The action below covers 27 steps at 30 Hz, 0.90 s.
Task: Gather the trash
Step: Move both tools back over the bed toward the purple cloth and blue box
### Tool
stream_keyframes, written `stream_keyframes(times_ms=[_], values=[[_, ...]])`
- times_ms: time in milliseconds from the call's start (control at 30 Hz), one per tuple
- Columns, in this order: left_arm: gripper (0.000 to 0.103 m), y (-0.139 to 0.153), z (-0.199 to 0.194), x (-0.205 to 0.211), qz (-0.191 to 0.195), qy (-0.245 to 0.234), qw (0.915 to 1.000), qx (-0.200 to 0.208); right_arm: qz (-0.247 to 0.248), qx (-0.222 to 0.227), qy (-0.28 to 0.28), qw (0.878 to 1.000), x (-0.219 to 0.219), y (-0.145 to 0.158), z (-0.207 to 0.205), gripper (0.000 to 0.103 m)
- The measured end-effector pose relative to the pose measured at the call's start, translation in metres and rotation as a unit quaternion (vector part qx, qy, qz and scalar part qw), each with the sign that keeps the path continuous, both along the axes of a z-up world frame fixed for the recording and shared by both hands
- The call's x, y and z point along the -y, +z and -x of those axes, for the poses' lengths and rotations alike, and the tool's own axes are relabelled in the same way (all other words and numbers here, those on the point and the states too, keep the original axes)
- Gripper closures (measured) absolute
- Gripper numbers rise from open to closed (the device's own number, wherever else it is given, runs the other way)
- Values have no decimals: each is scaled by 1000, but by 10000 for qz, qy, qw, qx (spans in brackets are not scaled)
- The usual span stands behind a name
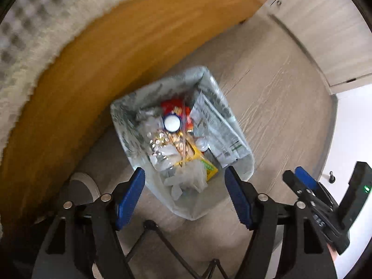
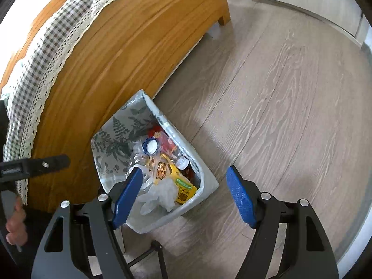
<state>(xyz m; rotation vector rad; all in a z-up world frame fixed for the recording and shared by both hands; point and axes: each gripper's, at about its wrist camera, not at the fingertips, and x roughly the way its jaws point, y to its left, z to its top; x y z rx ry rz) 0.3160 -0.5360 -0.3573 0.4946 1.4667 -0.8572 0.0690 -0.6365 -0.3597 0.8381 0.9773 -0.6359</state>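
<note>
A fern-patterned trash bin [image 1: 126, 125] stands on the floor beside a wooden table, full of trash: a white-capped bottle [image 1: 172, 123], a red wrapper [image 1: 174, 110], a yellow carton [image 1: 209, 168], a crumpled clear glove [image 1: 188, 181] and a folded newspaper [image 1: 218, 130]. My left gripper [image 1: 184, 181] is open and empty above the bin's near end. The bin also shows in the right wrist view [image 2: 111, 148], with the carton [image 2: 181, 186] and the glove [image 2: 160, 195]. My right gripper [image 2: 183, 181] is open and empty above the bin's near right corner.
The wooden table side [image 2: 111, 53] carries a checked cloth with lace edging [image 2: 46, 53]. Pale wood flooring [image 2: 279, 107] spreads to the right. The right gripper [image 1: 309, 186] shows at the right edge of the left wrist view. White cabinets [image 1: 325, 23] stand behind.
</note>
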Motion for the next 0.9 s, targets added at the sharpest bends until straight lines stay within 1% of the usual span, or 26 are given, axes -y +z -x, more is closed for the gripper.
stream_keyframes(times_ms=[67,167,200,233,267,300,333,400,433,500,533,600,667,767,900], values=[[35,11,3,-5,86,-93,9998,149,70,-44,68,9999,-4,6,-2,31],[35,19,13,-7,-31,-431,9970,649,120,-165,155,9997,-7,11,-6,31],[35,24,14,-8,-14,-502,9956,795,139,-201,187,9995,-9,14,-8,31],[35,31,14,-9,73,-541,9942,925,171,-255,241,9992,-11,19,-10,31],[35,42,13,-11,252,-521,9935,975,237,-315,316,9987,-14,26,-14,31],[35,54,9,-13,452,-435,9932,978,310,-349,376,9982,-17,31,-16,31],[35,62,7,-15,575,-366,9928,987,443,-393,468,9971,-22,43,-20,31],[35,91,0,-25,975,-229,9892,1074,628,-424,582,9954,-29,60,-27,31],[35,100,-2,-30,1101,-198,9875,1114,718,-432,622,9945,-31,69,-31,31],[35,124,-11,-46,1395,-122,9830,1186,813,-426,676,9935,-35,83,-38,31],[35,141,-21,-58,1559,-41,9801,1225,835,-385,704,9933,-37,93,-44,31],[35,161,-33,-72,1741,119,9754,1346,919,-240,831,9920,-44,115,-60,31],[35,189,-50,-93,1975,310,9677,1536,1136,-155,1013,9882,-55,138,-78,31],[35,222,-73,-126,2268,555,9554,1810,1453,105,1308,9807,-79,175,-107,31],[34,251,-103,-175,2472,809,9413,2149,1695,491,1606,9711,-112,212,-145,31]])
